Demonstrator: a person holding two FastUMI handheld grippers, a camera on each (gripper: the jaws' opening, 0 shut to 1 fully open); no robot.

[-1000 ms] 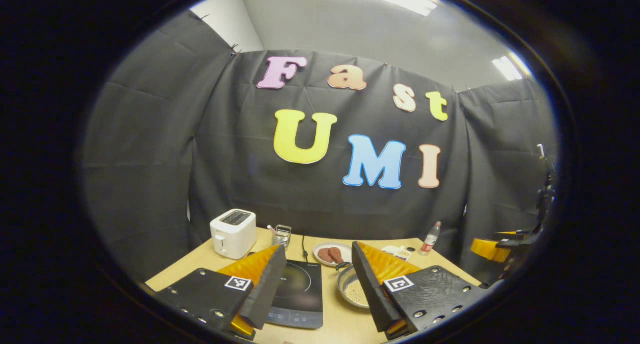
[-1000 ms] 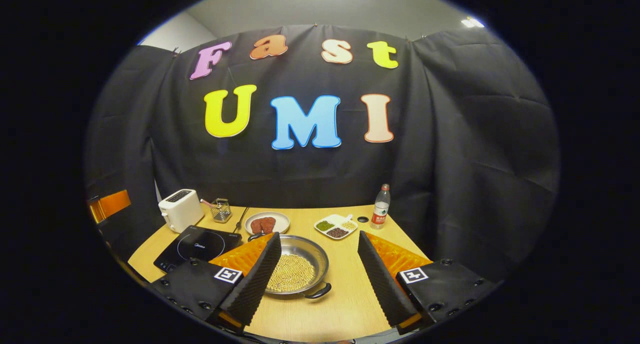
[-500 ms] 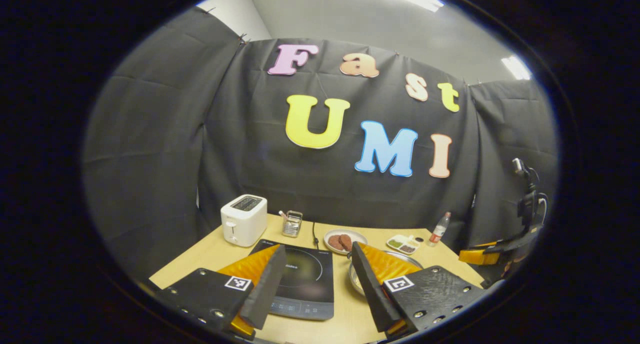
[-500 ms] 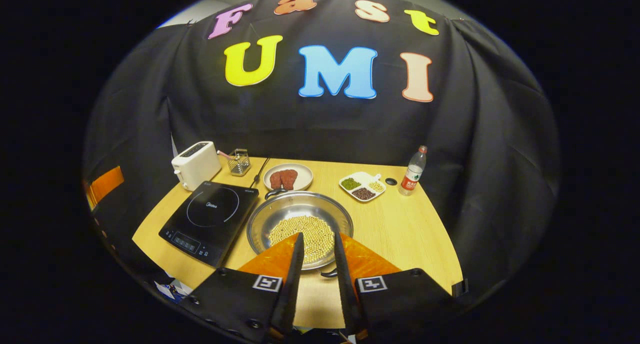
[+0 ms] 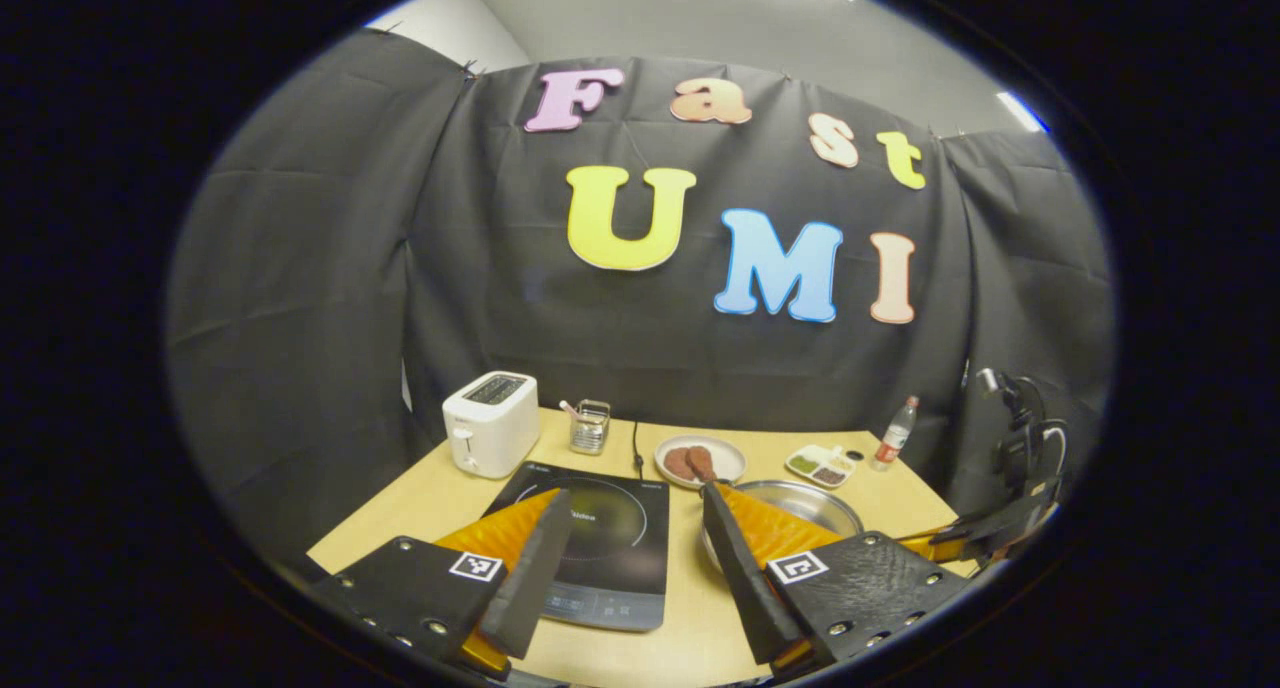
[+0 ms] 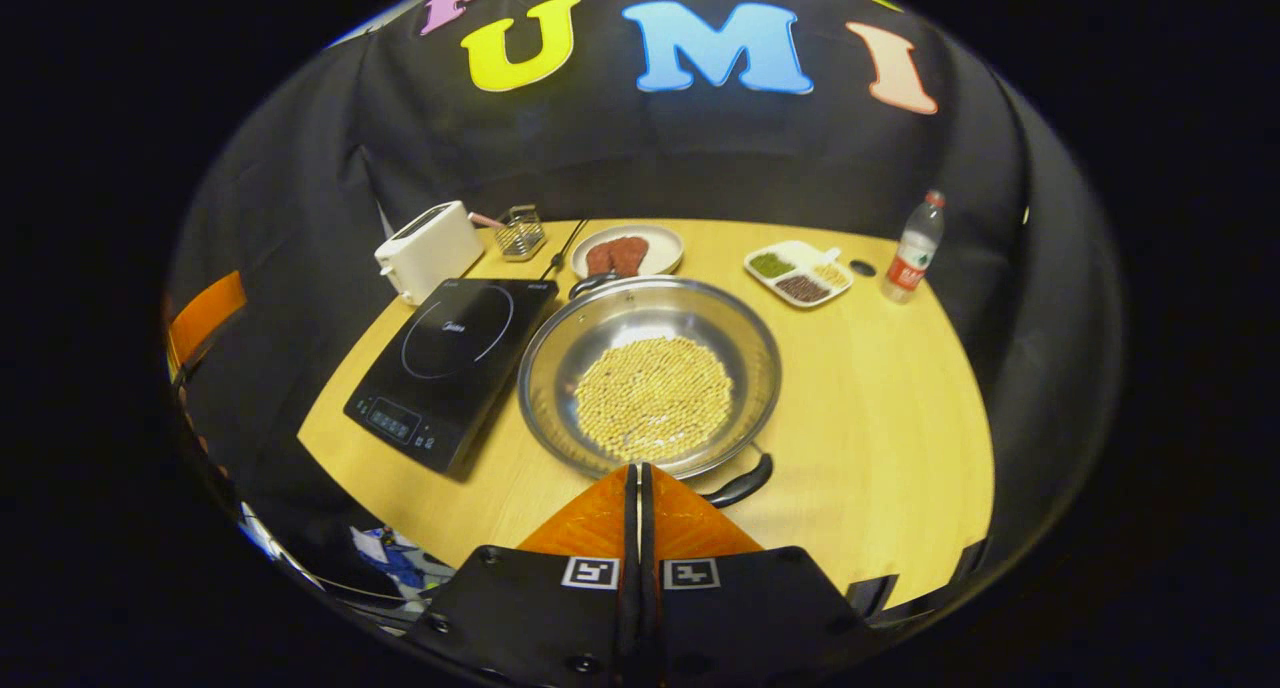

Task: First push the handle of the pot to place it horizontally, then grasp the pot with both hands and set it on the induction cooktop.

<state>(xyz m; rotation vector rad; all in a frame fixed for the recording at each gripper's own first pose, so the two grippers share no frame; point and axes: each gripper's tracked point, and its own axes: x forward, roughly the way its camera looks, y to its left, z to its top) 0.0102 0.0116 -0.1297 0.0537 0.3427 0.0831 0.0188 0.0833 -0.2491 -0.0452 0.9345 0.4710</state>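
Observation:
The steel pot (image 6: 650, 373) holds pale beans and stands in the middle of the table, right of the black induction cooktop (image 6: 450, 358). Its dark near handle (image 6: 740, 483) points toward me and slightly right; the far handle (image 6: 590, 283) lies by the plate. My right gripper (image 6: 637, 468) is shut on nothing, its tips above the pot's near rim, just left of the near handle. In the left gripper view my left gripper (image 5: 628, 513) stands open above the cooktop (image 5: 600, 538), with the pot (image 5: 805, 503) partly hidden behind one of its fingers.
Along the back of the wooden table (image 6: 880, 388) stand a white toaster (image 6: 428, 248), a wire basket (image 6: 521, 231), a plate of meat (image 6: 628, 250), a divided dish of beans (image 6: 798, 273) and a water bottle (image 6: 912, 248). A cable (image 6: 560, 248) runs behind the cooktop.
My right gripper has gone from wide open to shut and has tilted down over the pot. The left gripper has drifted slightly and stays open.

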